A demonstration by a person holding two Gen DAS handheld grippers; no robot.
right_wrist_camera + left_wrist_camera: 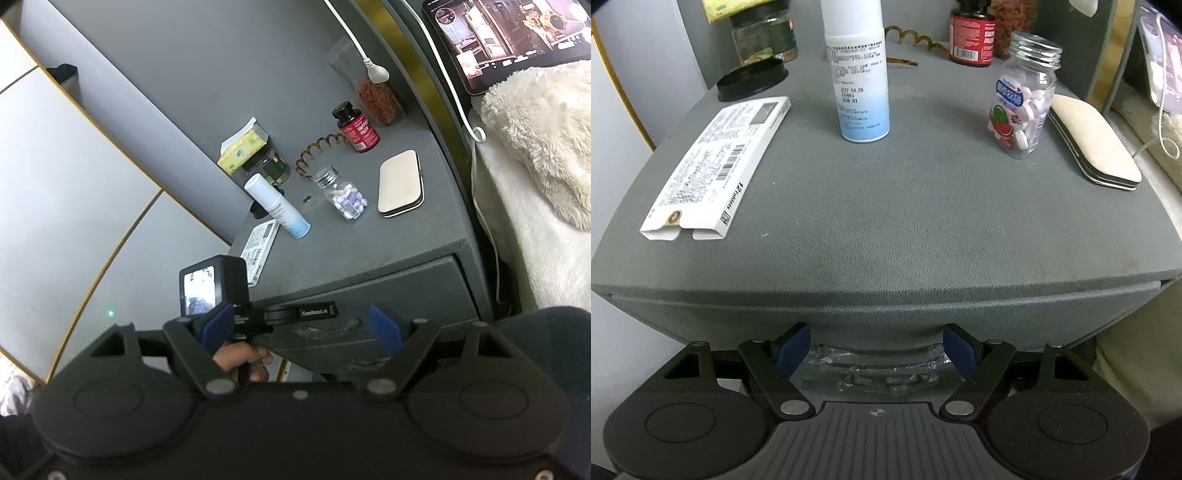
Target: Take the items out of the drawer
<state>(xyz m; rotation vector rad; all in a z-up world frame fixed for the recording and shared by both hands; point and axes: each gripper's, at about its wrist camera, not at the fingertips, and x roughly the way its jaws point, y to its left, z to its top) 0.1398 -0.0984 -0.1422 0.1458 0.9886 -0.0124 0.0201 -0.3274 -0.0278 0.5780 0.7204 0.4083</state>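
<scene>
Drawer [373, 306]: grey front panel just under the top of the grey nightstand, looks pushed in; in the left wrist view its front [879, 314] fills the band at 6 o'clock below the top edge.
Drawer handle: a crinkly clear strip [875, 363] on the panel, lying between the left gripper's fingers; whether the pads touch it cannot be told.
Left gripper [877, 347]: jaws spread wide, blue pads either side of the strip, close against the drawer front; in the right wrist view it shows as a black unit with a small lit screen [212, 286], a hand [245, 360] on its grip.
Right gripper [303, 328]: jaws wide apart, nothing between them, hanging off the drawer front.
Nightstand top [886, 206]: carries all the items below.
White tablet box [716, 166]: lying flat at 9 o'clock.
White-and-blue spray can [858, 74]: upright at 12 o'clock.
Clear bottle of pink tablets [1023, 92]: upright, uncapped, at 2 o'clock.
Beige zip case [1093, 142]: flat, just beside the bottle at 3 o'clock.
Black lid [751, 79]: at 10 o'clock, before a dark glass jar [762, 37].
Red-labelled bottle [971, 35]: at the back, 1 o'clock, near a brown hair claw [908, 40].
Bed [535, 184]: fluffy cream blanket at 3 o'clock in the right wrist view.
</scene>
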